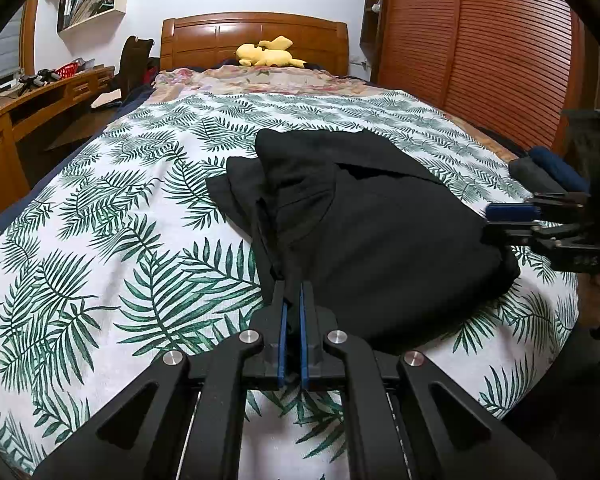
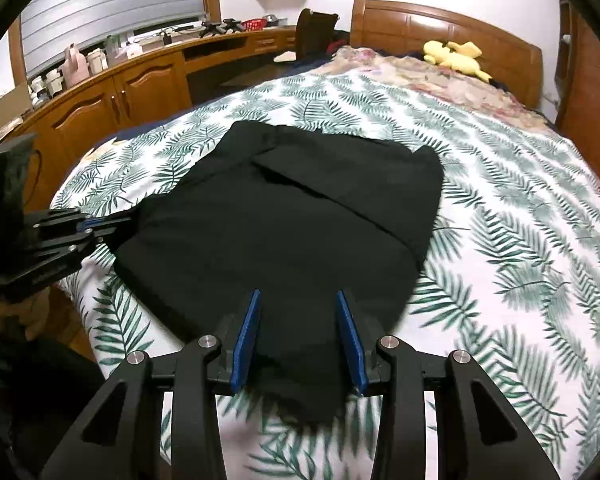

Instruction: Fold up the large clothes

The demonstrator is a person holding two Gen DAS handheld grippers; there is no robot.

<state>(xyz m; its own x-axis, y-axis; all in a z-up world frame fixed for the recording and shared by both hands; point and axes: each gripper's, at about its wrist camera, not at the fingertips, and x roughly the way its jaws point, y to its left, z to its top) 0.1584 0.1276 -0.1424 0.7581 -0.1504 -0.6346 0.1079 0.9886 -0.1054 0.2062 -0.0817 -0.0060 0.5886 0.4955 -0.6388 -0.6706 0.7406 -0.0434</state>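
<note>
A black garment (image 1: 380, 224) lies partly folded on the leaf-print bedspread (image 1: 120, 240). It also shows in the right wrist view (image 2: 292, 216). My left gripper (image 1: 293, 292) is shut on the garment's near left edge. It shows from the side in the right wrist view (image 2: 120, 222), pinching the garment's left corner. My right gripper (image 2: 298, 300) is open, its blue pads astride the garment's near edge, with cloth lying between them. It shows at the right edge of the left wrist view (image 1: 496, 220), at the garment's right side.
A yellow plush toy (image 1: 266, 54) lies by the wooden headboard (image 1: 256, 36). A long wooden desk (image 2: 140, 76) with bottles runs along the bed's left side. A slatted wooden wardrobe (image 1: 480, 48) stands on the right. The bed's near edge is just below the grippers.
</note>
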